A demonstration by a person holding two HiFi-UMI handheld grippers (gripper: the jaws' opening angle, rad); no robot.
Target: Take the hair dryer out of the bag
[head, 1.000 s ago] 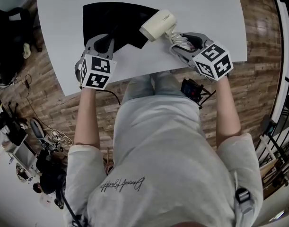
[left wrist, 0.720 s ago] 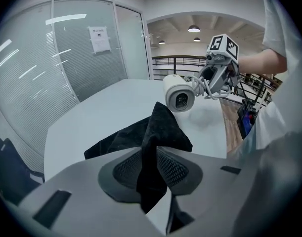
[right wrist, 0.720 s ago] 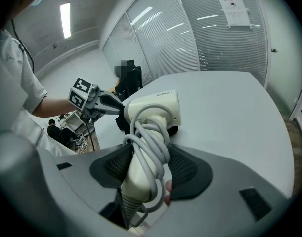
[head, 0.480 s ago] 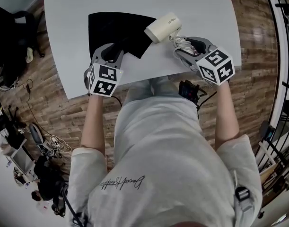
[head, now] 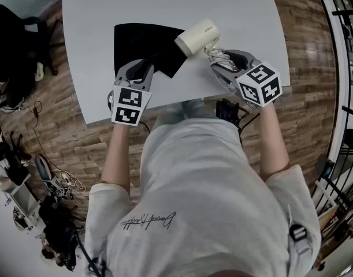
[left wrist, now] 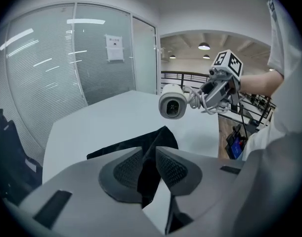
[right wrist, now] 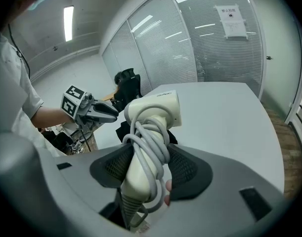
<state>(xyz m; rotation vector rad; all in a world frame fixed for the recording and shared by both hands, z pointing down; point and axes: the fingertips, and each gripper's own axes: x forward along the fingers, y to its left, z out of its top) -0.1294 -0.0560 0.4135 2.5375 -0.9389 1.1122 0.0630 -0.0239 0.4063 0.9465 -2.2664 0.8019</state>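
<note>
A cream hair dryer hangs clear above the white table, with its grey cord wound round the handle. My right gripper is shut on that handle and cord. In the left gripper view the dryer's nozzle faces the camera. The flat black bag lies on the table to its left. My left gripper is over the bag's near edge. Its jaws are closing with a raised fold of the bag between them, and the pads do not press it.
The table's near edge runs just in front of both grippers. A dark chair with bags stands on the wood floor at the left, and cables and gear lie lower left. A railing runs along the right. A glass wall stands behind the table.
Both grippers have risen a little. The left jaws have let go of the bag and widened. The dryer stays in the right gripper, now clear of the bag.
</note>
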